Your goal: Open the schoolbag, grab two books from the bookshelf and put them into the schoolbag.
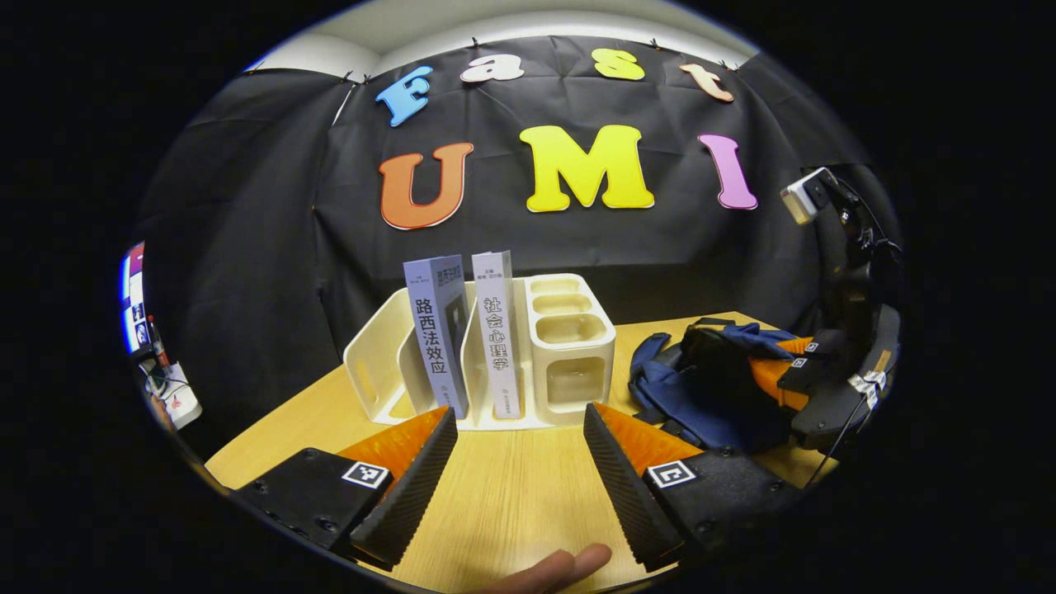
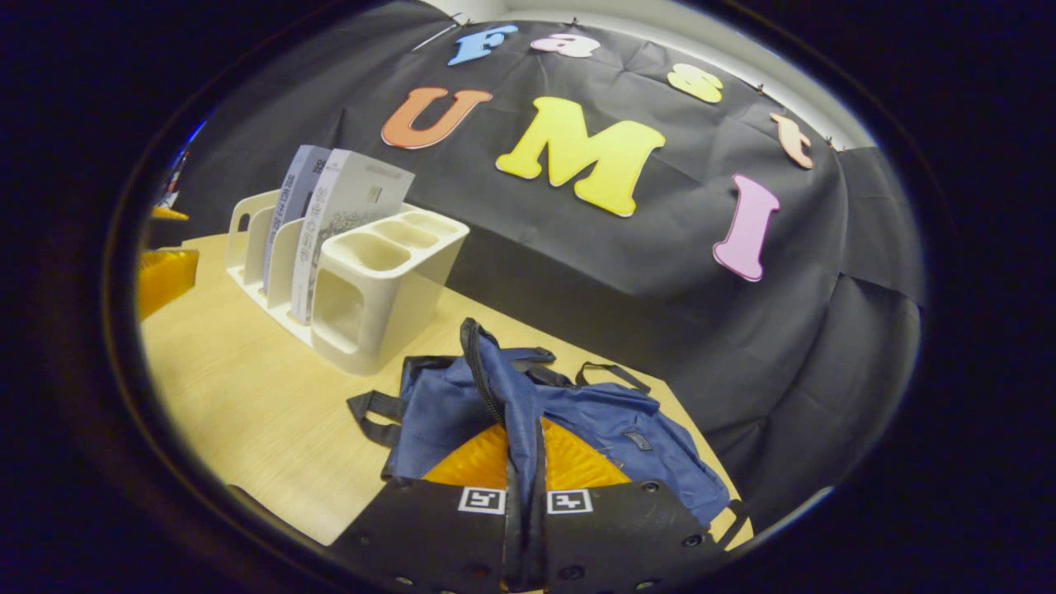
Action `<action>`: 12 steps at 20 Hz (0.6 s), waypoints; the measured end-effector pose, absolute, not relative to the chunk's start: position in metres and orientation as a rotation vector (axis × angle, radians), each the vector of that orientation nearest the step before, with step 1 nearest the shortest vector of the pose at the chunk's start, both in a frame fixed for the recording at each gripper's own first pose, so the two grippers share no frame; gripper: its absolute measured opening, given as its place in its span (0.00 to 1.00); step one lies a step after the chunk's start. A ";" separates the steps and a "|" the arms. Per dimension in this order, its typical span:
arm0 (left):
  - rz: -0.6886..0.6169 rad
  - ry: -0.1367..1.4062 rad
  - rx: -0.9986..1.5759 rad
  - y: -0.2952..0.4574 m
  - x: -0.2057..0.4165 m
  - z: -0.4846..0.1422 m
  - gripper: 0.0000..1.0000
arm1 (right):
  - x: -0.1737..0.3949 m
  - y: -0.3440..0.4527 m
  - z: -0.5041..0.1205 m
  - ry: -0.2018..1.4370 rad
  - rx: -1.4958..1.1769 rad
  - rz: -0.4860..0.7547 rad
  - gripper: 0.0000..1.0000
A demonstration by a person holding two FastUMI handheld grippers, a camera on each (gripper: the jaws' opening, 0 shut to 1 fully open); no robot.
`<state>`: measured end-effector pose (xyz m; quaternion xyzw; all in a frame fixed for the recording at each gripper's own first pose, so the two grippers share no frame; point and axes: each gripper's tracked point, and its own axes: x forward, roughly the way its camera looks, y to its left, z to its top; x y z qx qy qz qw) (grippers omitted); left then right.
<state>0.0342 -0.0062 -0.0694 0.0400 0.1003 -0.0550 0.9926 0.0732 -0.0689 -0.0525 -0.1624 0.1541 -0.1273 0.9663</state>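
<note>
A cream bookshelf (image 1: 573,346) stands at the back of the wooden table (image 1: 511,495) with two upright books, a grey-blue one (image 1: 437,330) and a white one (image 1: 497,330). My left gripper (image 1: 520,412) is open just in front of them, with nothing between its fingers. To the right lies the blue schoolbag (image 1: 701,388), with my right gripper (image 1: 813,363) on it. In the right gripper view, my right gripper (image 2: 522,437) is shut on a raised fold of the schoolbag (image 2: 610,421) along its black zipper edge. The bookshelf (image 2: 379,289) and the books (image 2: 330,214) stand to the left.
A person's fingertip (image 1: 561,569) shows at the bottom edge of the left gripper view. Black straps (image 2: 371,408) of the bag trail onto the table (image 2: 247,396). The black cloth wall runs close behind the shelf. A power strip (image 1: 177,400) sits off the table's left side.
</note>
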 end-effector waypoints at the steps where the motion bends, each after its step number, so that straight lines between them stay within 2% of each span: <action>1: -0.098 0.193 0.079 -0.003 0.036 -0.067 0.98 | 0.072 -0.074 -0.043 0.290 -0.322 -0.259 0.04; 6: -0.095 0.171 0.008 -0.004 0.058 -0.036 0.98 | 0.075 -0.102 -0.016 0.262 -0.224 -0.234 0.04; 12: -0.063 0.165 -0.025 0.008 0.100 0.016 0.97 | 0.073 -0.153 0.014 0.223 -0.128 -0.263 0.04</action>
